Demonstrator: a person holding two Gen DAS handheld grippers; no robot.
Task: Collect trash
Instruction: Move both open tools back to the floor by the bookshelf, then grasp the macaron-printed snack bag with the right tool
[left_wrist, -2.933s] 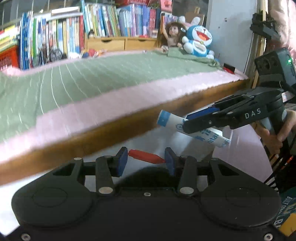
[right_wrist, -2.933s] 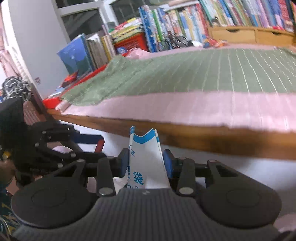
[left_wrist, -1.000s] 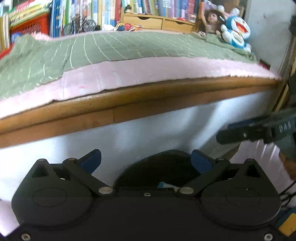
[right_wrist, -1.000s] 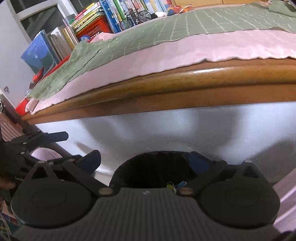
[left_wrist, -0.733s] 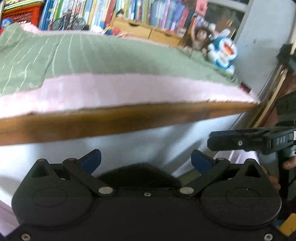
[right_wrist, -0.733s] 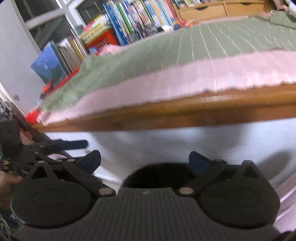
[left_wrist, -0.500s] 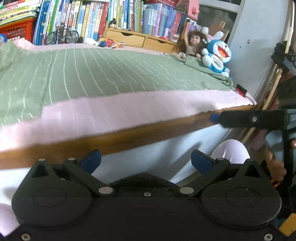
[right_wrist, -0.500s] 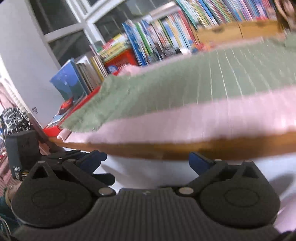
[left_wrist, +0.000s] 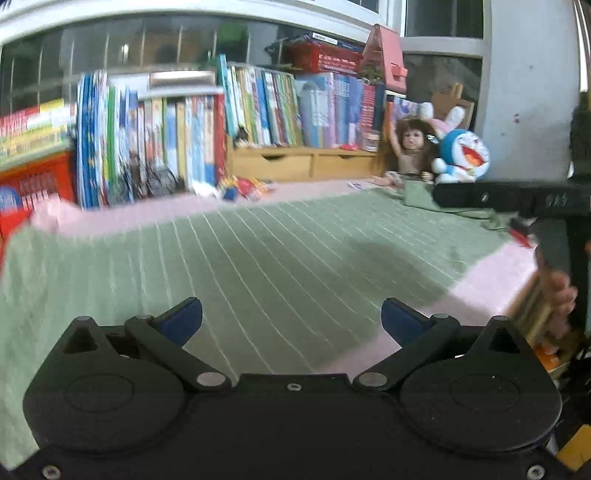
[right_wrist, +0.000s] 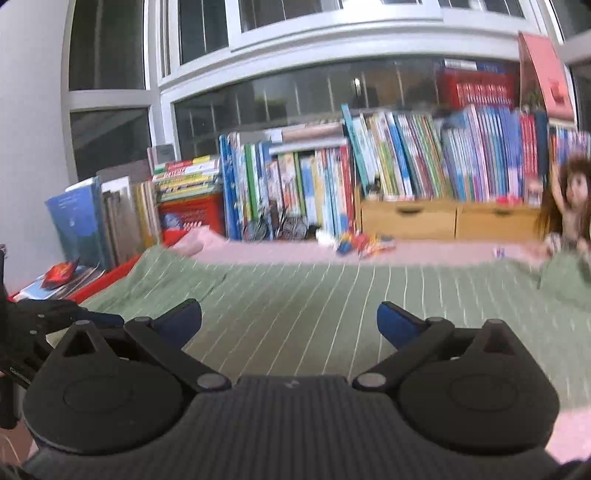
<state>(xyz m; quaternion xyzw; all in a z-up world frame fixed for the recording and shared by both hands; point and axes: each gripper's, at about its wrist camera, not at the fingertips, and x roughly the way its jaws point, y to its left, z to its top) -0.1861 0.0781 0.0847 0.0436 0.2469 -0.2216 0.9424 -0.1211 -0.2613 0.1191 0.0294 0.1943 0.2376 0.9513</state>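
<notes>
Both grippers, left gripper (left_wrist: 291, 319) and right gripper (right_wrist: 289, 319), are hovering spread and empty. Small crumpled red-and-blue wrappers (right_wrist: 364, 242) are lying well apart on the pink bed edge (right_wrist: 424, 254); likely light, crinkly, slippery, best pinched mid-bunch.

Trash at the far edge of my bed

Small colourful wrappers (left_wrist: 243, 186) lie in a loose, blurred cluster on the pink sheet (right_wrist: 280, 254), just before the books and wooden drawers.

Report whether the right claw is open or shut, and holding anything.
Open and empty: the right claw has its blue pads spread wide, with only the green striped blanket visible between them.
</notes>
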